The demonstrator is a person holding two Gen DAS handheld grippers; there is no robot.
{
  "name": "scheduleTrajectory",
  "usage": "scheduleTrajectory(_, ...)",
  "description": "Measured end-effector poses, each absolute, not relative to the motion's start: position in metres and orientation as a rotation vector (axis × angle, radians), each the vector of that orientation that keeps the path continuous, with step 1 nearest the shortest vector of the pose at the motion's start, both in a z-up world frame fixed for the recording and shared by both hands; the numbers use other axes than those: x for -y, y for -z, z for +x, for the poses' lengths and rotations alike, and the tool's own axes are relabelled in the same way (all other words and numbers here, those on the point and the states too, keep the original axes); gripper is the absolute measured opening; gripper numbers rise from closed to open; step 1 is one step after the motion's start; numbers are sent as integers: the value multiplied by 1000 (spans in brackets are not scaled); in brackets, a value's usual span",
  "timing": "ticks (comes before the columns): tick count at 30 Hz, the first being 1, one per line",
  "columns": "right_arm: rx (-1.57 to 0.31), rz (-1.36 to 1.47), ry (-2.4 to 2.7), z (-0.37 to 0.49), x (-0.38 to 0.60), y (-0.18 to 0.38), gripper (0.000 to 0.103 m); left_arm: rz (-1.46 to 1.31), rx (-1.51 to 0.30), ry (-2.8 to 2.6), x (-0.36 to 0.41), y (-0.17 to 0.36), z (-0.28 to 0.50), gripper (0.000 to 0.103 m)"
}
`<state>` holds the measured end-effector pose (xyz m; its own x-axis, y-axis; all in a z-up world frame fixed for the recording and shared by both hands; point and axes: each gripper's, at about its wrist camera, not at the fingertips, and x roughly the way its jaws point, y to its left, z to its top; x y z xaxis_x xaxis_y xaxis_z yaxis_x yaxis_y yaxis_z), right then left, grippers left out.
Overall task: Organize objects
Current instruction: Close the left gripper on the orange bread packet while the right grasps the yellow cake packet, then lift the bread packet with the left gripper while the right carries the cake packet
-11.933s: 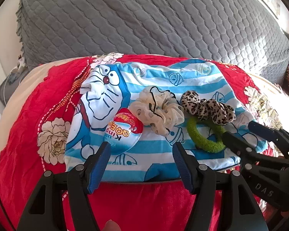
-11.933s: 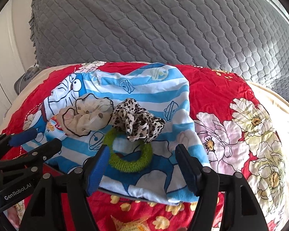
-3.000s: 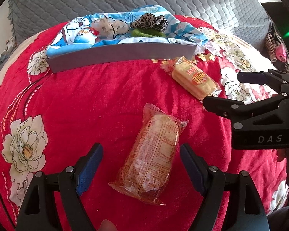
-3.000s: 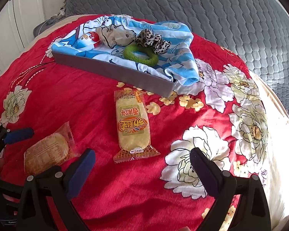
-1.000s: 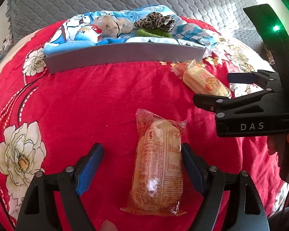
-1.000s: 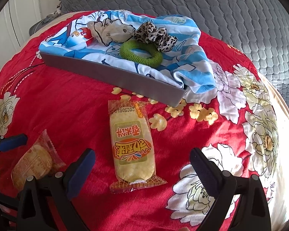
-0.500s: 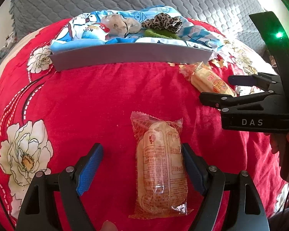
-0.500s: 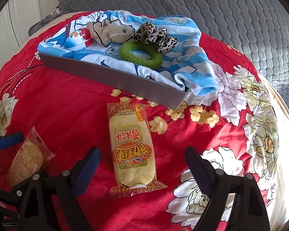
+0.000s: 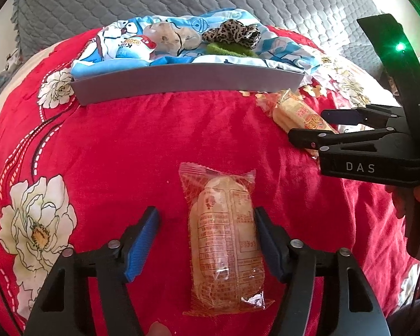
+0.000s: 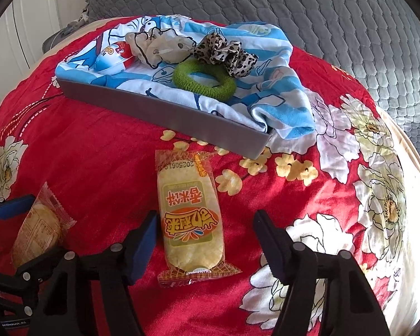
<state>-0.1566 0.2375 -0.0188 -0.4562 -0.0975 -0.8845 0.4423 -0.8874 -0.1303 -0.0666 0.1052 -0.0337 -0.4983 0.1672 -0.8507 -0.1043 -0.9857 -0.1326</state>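
Two wrapped snack cakes lie on the red floral bedspread. One with its printed back up point(image 9: 225, 240) lies between my left gripper's point(image 9: 205, 235) open fingers, against the right finger; it also shows at the left of the right wrist view point(image 10: 39, 228). The other, with a yellow label point(image 10: 191, 221), lies between my right gripper's point(image 10: 205, 238) open fingers, near the left finger; it also shows in the left wrist view point(image 9: 296, 114). Behind stands a grey tray point(image 10: 159, 114) lined with a blue cartoon cloth, holding a green hair ring point(image 10: 204, 79), a leopard scrunchie point(image 10: 224, 51), a cream scrunchie point(image 10: 159, 46) and a red-white egg toy point(image 10: 112, 56).
A grey quilted cover point(image 10: 294, 5) lies behind the tray. The bedspread point(image 9: 126, 140) drops off at the left and right edges. The right gripper's body point(image 9: 364, 151) shows at the right of the left wrist view.
Both grippers have moved lower and forward over their snacks. The jaws of both have narrowed somewhat around the packets. The snacks and the tray have not moved.
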Motion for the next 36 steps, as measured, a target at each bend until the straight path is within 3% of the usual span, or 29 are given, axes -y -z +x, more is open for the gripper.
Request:
scheduleTrajectory(18,-492,1413,2333,-152,-233,17,43,-1481,105,-2560,-106,32,-61,49)
scheduleTrajectory(36,-486,1417,2316,-150,-230,16,42,-1479,121,-2543,-104,30,-58,46)
